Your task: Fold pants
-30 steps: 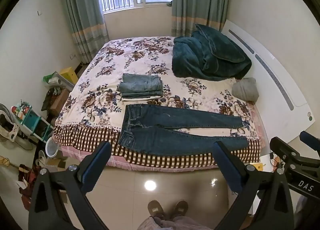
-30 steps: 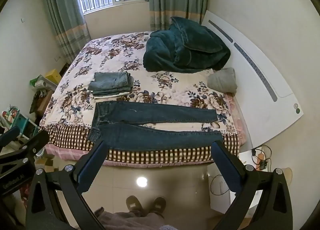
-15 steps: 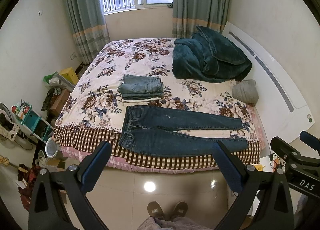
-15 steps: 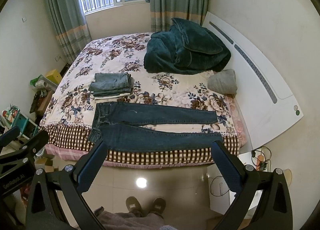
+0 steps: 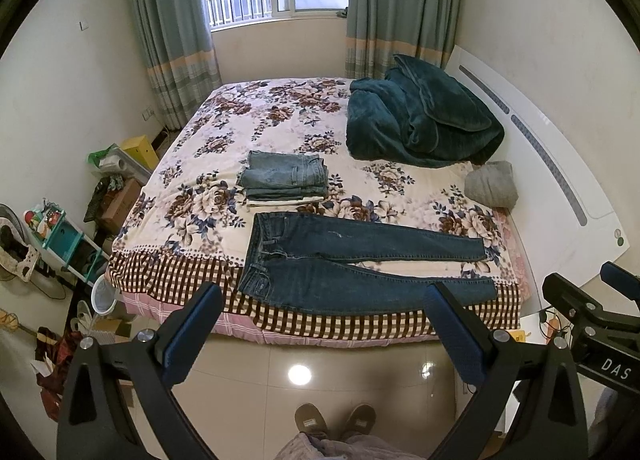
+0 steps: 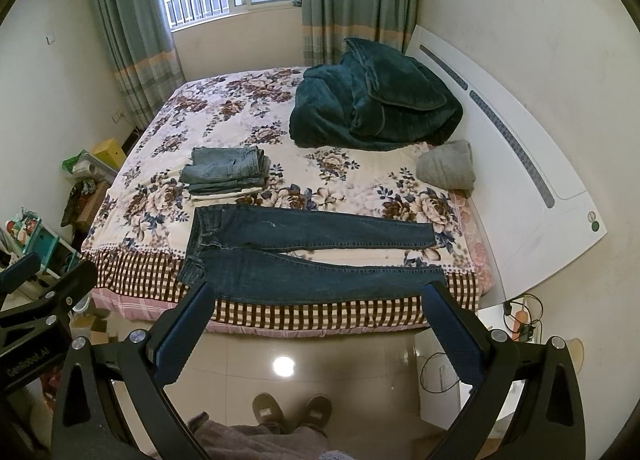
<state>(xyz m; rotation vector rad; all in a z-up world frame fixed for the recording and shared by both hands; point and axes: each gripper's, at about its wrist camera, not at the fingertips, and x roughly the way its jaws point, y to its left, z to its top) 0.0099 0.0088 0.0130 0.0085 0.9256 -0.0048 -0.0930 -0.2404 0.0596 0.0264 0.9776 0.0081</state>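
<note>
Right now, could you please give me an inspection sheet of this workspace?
Surface: bed with floral sheet.
Job's things: dark jeans spread flat near the front edge; stack of folded jeans behind them.
Clutter: teal blanket, grey bundle.
Grippers: left gripper and right gripper open, above the floor, holding nothing.
Cables: wires beside the headboard.
Surroundings: window, curtains, boxes at left.

My right gripper [image 6: 316, 296] hangs wide open above the tiled floor [image 6: 340, 356], holding nothing. Ahead, dark jeans [image 6: 304, 256] lie flat along the near edge of the floral bed [image 6: 240, 115], waistband to my left. Just behind them sits a stack of folded jeans [image 6: 226, 171]; a teal blanket [image 6: 372, 99] is heaped by the headboard [image 6: 516, 163].
</note>
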